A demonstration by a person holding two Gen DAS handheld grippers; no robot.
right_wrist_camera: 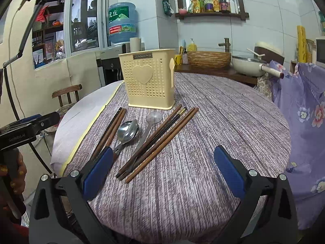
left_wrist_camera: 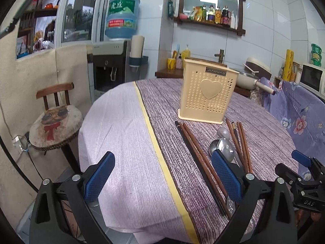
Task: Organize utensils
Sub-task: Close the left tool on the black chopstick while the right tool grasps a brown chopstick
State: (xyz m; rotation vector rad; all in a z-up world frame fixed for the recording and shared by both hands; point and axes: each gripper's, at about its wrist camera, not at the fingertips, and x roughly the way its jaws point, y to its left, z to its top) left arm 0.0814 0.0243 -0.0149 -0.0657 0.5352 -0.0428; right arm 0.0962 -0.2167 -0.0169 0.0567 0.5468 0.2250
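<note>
A cream perforated utensil holder with a heart on its front stands on the round table; it also shows in the right wrist view. In front of it lie brown chopsticks, a second chopstick group, a steel spoon and a grey plastic spoon. In the left wrist view the chopsticks and the steel spoon lie by my right finger. My left gripper is open and empty above the table's near edge. My right gripper is open and empty, just short of the chopsticks.
The table carries a purple cloth and a pale cloth with a yellow stripe. A wooden chair stands at the left. A water dispenser, a counter with a pan and a flowered cover lie beyond.
</note>
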